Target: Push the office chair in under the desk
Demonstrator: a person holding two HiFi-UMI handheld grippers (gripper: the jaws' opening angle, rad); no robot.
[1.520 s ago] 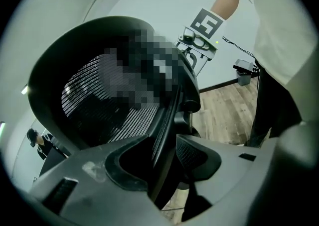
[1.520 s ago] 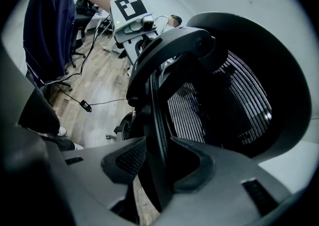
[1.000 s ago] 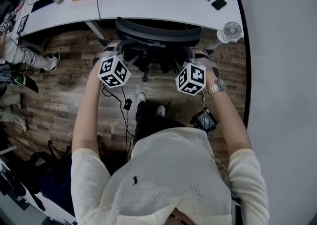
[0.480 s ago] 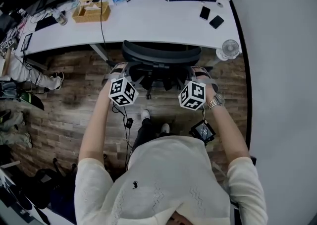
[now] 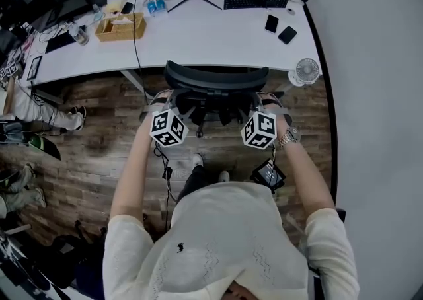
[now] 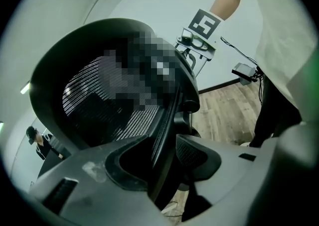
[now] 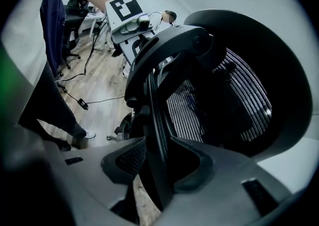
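The black mesh office chair (image 5: pixel 215 84) stands with its back just off the front edge of the white desk (image 5: pixel 198 37), its seat hidden below. My left gripper (image 5: pixel 165 102) is clamped on the left edge of the chair back (image 6: pixel 99 105), whose frame runs between the jaws of the left gripper (image 6: pixel 167 158). My right gripper (image 5: pixel 262 102) holds the right edge the same way. In the right gripper view the chair back (image 7: pixel 219 105) fills the frame, with the right gripper (image 7: pixel 157 168) shut on its rim.
A small white fan (image 5: pixel 306 69) stands by the desk's right end, close to the grey wall (image 5: pixel 370 107). Two phones (image 5: pixel 271 23), a keyboard (image 5: pixel 256 1) and a wooden box (image 5: pixel 121 26) lie on the desk. A cable (image 5: pixel 165 163) trails on the wood floor.
The view now takes in more of the desk top and monitor. Both grippers stay clamped on the chair back, which remains at the desk's front edge.
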